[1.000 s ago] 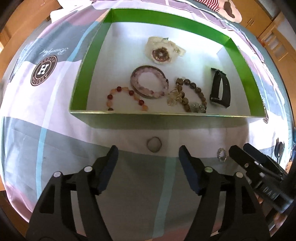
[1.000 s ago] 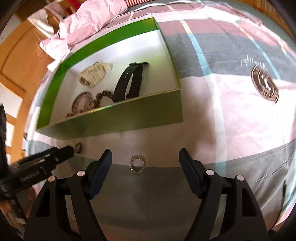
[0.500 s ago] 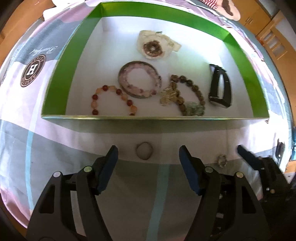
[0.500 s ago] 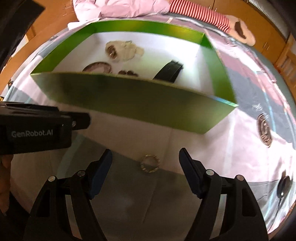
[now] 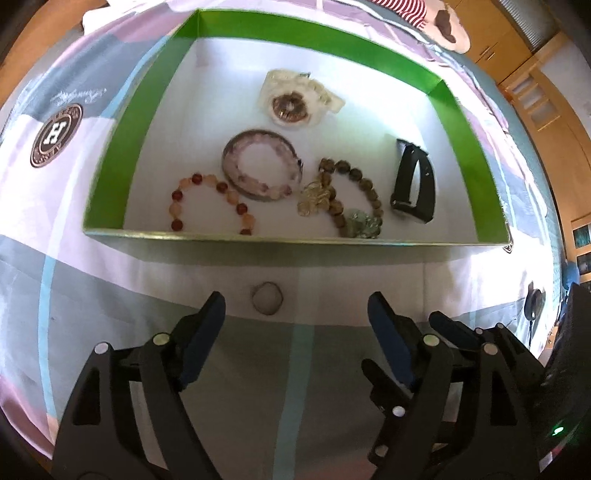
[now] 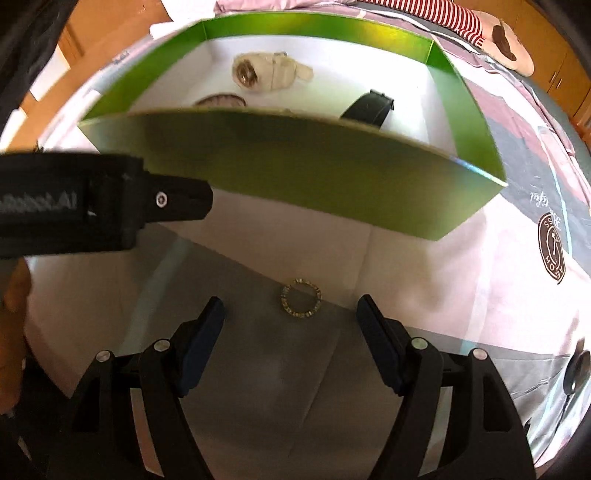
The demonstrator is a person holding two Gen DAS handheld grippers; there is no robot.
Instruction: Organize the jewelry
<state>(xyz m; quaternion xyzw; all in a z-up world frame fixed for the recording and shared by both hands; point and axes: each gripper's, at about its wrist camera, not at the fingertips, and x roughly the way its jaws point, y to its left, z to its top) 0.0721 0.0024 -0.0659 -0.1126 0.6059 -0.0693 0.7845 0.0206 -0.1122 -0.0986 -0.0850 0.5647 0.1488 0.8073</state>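
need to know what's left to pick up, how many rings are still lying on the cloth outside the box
2: a plain ring ahead of the left gripper, whose jaws are opening, and a studded ring ahead of the right gripper. More may be hidden.

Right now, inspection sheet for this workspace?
Surface: patchwork bedsheet, pink and grey.
Job's things: green box holds bead bracelets, black band; plain ring and studded ring lie outside on the sheet.
Clutter: nothing seen.
Grippers: left gripper opening, over the plain ring, nothing gripped; right gripper open, over the studded ring.
Cables: nothing seen.
Surroundings: wooden cabinets, striped fabric.
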